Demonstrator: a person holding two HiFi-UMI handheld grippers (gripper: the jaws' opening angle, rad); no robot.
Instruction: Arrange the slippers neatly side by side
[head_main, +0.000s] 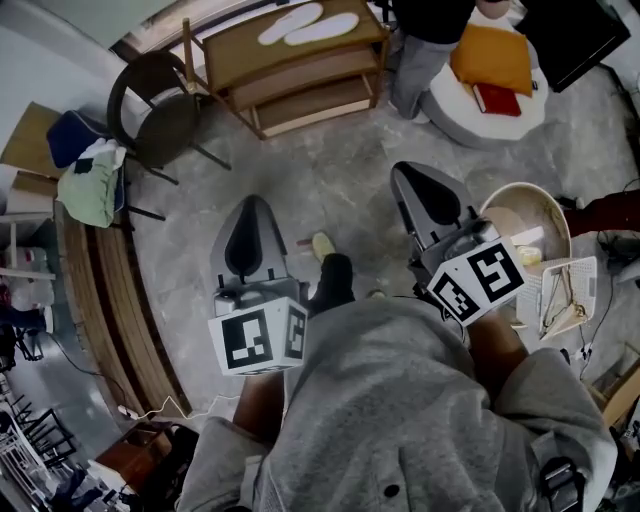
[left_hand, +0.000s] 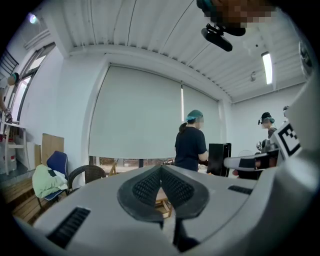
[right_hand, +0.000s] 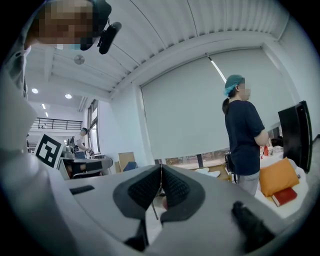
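**On the rack top: slippers lie together, both grippers closed and empty**

At the far side of the grey floor stands a wooden rack (head_main: 240, 45) with several shelves. The two white slippers (head_main: 322, 28) lie on its top board, close alongside each other, both at a slight slant to the board's edge. Nothing touches them.

Well apart from the rack, the person in a grey top holds both grippers out over bare floor. The left gripper (head_main: 253, 205) has its jaws pressed together, the ribbed pads meeting at the tip with nothing between them, as its own view confirms (left_hand: 161, 167). The right gripper (head_main: 405, 172) is in the same state: jaws together and nothing held (right_hand: 161, 167). Both point roughly level, toward the rack side of the room.

Other items noted:
- A dark chair (head_main: 160, 120) stands left of the rack, near a stool piled with clothing (head_main: 90, 185).
- A second person in a dark top (right_hand: 244, 135) stands just right of the rack.
- Beside that person is a white pouf (head_main: 480, 125), with an orange cushion (head_main: 492, 55) and a red book (head_main: 497, 98) on it.
- A round basket (head_main: 540, 205) sits on the floor beside the right gripper.
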